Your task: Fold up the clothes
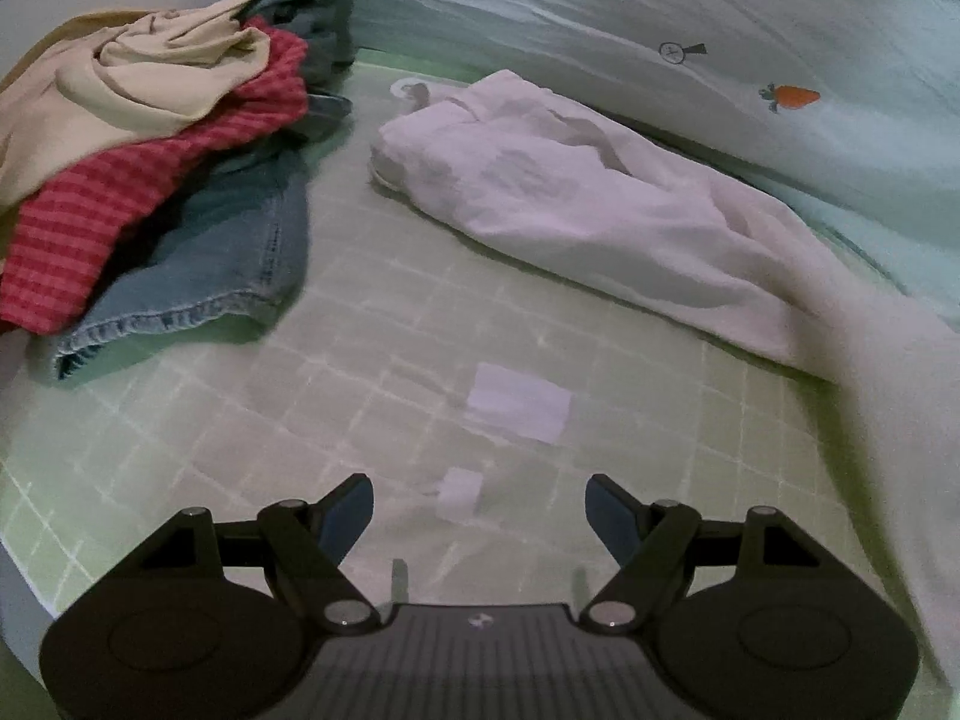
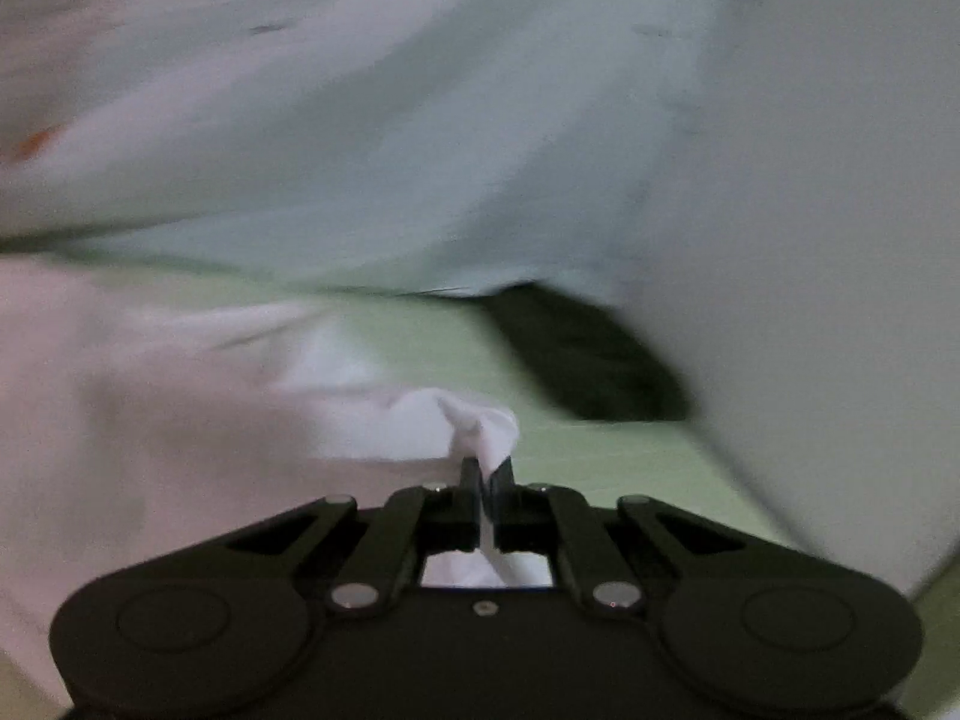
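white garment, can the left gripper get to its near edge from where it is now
Probably yes. The left gripper is open and holds nothing, and only bare green checked sheet lies between it and the white garment. The clothes pile sits off to the left, out of that path.

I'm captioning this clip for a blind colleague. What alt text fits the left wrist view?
The open left gripper hovers empty over a green grid-patterned mat. A white garment lies ahead and trails off to the right, with a heap of beige, red-checked and denim clothes at the left.
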`<state>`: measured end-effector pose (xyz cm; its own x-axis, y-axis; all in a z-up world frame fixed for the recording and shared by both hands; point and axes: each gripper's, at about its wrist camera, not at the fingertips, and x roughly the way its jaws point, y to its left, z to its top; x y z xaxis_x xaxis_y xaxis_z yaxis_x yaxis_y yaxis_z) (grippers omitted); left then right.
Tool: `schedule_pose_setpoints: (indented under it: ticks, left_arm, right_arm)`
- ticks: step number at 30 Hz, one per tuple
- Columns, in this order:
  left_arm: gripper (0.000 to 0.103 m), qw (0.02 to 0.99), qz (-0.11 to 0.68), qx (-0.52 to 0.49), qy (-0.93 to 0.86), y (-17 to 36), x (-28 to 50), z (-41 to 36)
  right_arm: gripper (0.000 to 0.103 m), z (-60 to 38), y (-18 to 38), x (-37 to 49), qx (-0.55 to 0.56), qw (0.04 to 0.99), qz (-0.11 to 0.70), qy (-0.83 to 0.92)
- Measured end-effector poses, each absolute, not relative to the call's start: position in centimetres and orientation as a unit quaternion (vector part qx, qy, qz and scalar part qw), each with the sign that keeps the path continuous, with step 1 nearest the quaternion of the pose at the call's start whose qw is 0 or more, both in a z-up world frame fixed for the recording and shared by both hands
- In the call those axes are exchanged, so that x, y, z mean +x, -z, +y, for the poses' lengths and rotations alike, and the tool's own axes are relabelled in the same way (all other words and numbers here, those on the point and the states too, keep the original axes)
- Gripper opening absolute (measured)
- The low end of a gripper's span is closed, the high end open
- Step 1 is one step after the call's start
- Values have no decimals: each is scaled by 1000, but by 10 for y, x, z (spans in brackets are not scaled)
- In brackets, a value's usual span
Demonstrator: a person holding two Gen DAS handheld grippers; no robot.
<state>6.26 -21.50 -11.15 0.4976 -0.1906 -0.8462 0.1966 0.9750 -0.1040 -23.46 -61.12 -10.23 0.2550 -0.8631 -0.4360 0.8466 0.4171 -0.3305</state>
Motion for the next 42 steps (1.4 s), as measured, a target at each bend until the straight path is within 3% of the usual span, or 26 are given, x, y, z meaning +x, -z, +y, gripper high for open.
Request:
schedule_pose_setpoints:
  ticks: [4,6,9,12,13,17,22,29,35,36,40,42]
  left_arm:
    - [78,865,489,-6,109,113,64,-226]
    - [78,866,489,-11,105,114,68,-230]
    - [78,869,485,-18,97,113,75,-237]
    - [78,872,481,-29,89,112,88,-242]
    - [78,872,480,-33,86,112,93,-245]
    - [78,873,478,-36,83,109,118,-254]
    - [79,877,472,-9,85,99,142,-266]
    - [80,874,479,-14,83,95,184,-263]
    - [81,867,484,-38,108,102,245,-275]
    - [80,867,482,-46,119,103,256,-279]
    - [55,862,476,-75,159,112,298,-300]
    - [54,859,476,-85,170,118,318,-312]
  right_arm:
    - [15,-638,115,-239,11,769,314,557]
    - [46,-645,128,-235,16,759,342,553]
    - [74,-633,150,-221,39,770,361,524]
    - [95,-619,171,-199,61,788,373,485]
    - [98,-617,178,-189,71,796,379,466]
    - [102,-621,199,-162,111,798,401,435]
    - [103,-649,211,-175,212,792,343,459]
    - [103,-656,225,-171,186,785,284,518]
    - [103,-655,226,-172,182,785,279,523]
    - [103,-654,227,-173,182,785,279,523]
    - [103,-646,225,-178,182,785,278,523]
    - [103,-651,227,-175,182,784,278,524]
